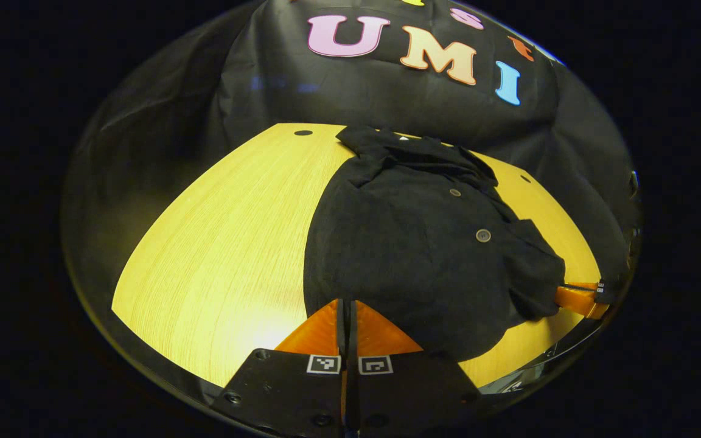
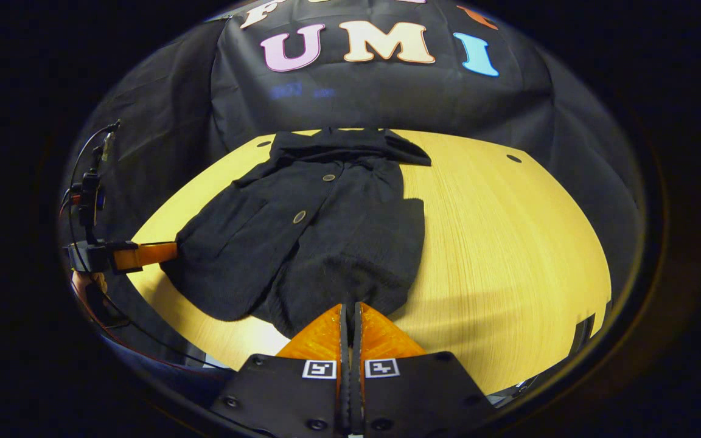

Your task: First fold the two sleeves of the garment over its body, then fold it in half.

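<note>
Dark buttoned knit garment (image 1: 423, 243) lies flat across the middle of the pale wooden bench (image 1: 223, 243), collar toward the top of the frame, both sleeves apparently already laid over its body, so I'd judge the halving fold is what's left. Left gripper (image 1: 347, 307) sits at the hem at the bottom of its view, fingers pressed together, and right gripper (image 2: 350, 310) likewise narrow at the hem's other corner, seemingly pinching cloth, though I cannot tell.
</note>
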